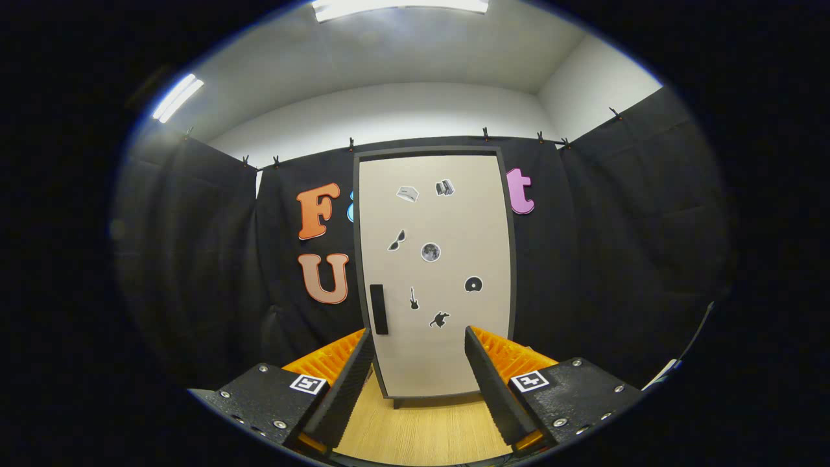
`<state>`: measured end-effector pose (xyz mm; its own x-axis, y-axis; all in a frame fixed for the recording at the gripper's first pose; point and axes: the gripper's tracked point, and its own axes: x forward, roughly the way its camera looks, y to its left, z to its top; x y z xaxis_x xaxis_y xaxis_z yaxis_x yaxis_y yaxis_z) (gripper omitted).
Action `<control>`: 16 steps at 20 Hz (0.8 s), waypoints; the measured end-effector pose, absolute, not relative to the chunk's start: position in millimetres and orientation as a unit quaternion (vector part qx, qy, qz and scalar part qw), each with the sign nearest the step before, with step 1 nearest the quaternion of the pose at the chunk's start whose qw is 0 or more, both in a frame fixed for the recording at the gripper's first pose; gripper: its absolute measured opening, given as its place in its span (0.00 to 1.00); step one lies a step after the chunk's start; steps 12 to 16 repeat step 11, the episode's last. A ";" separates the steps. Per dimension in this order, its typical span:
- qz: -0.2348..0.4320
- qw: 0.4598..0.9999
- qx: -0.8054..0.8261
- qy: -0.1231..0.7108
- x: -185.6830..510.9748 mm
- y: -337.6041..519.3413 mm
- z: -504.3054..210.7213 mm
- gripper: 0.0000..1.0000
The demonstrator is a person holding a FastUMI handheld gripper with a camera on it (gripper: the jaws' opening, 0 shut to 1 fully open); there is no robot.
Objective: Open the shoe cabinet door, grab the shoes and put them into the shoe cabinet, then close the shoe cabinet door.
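Observation:
The shoe cabinet (433, 272) stands upright straight ahead, beyond the fingers, against the black cloth wall. Its beige door (454, 220) is closed inside a dark frame and carries several small stickers. A black vertical handle (379, 309) sits low on the door's left side, just above the left fingertip. My gripper (419, 340) is open, its two fingers spread wide with nothing between them, pointing at the lower part of the door.
A light wooden floor or tabletop (421, 431) runs from under the fingers to the cabinet's foot. Black cloth walls (616, 259) close in on the left, right and behind the cabinet. A pale edge (661, 373) shows low at the right.

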<state>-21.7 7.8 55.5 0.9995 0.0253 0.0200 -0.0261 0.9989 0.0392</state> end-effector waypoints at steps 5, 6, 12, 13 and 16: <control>0.007 1.000 0.016 -0.014 -32.6 6.1 59.2 0.88; 0.006 1.000 0.014 -0.015 -34.8 6.0 59.5 0.88; 0.000 1.000 0.006 -0.015 -34.2 3.9 58.4 0.89; 0.000 1.000 0.006 -0.015 -34.2 3.9 58.4 0.89; 0.000 1.000 0.006 -0.015 -34.2 3.9 58.4 0.89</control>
